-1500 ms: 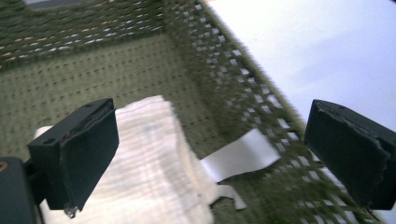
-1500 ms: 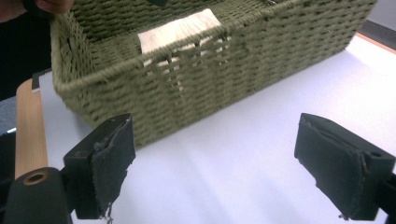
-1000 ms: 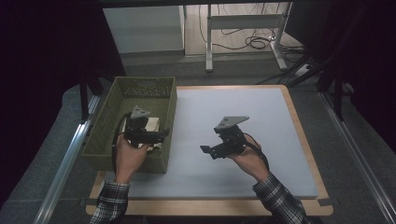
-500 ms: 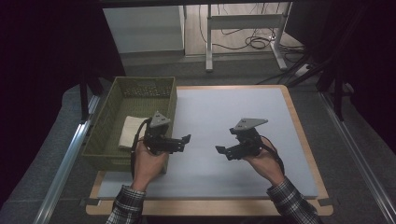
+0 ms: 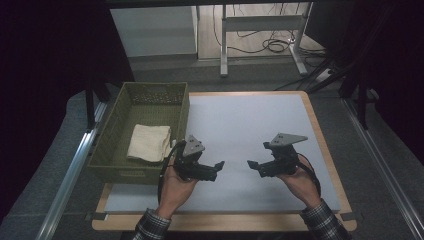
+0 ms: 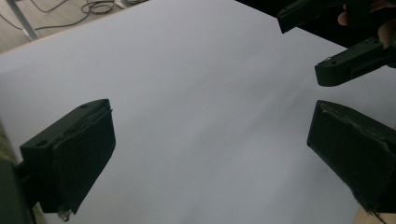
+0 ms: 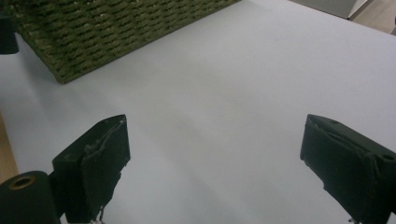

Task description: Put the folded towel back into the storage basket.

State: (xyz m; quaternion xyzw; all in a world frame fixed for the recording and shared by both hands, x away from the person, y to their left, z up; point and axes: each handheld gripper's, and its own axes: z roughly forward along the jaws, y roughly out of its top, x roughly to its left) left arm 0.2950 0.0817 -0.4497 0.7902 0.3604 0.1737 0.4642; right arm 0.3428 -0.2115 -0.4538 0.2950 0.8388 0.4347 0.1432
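My left claw point(image 5: 218, 167) hovers over the pale grey mat point(image 5: 250, 125) that covers the wooden counter point(image 5: 320, 130), just to the right of the olive-green woven basket point(image 5: 112, 135). Its jaws stand wide apart and hold nothing; in the left gripper view I see only bare mat between them. My left hand point(image 5: 175, 187) grips it from below, and its cable loops back beside my wrist.

My right claw point(image 5: 252, 166) hangs over the mat to the right of the left one, its tips pointing toward it, the two near each other but apart. Its jaws are also spread wide and empty, with plain mat between them in the right gripper view. My right hand point(image 5: 302, 182) holds it from behind, and the grey three-cornered plate on top tilts up toward the far edge of the counter.

The folded cream cloth point(image 5: 149, 142) lies flat on the bottom of the basket, toward its near end, close to the wall on the mat's side. Neither claw touches it. The basket sits at the left edge of the counter, and its woven side point(image 7: 116, 32) shows at the top left of the right gripper view.
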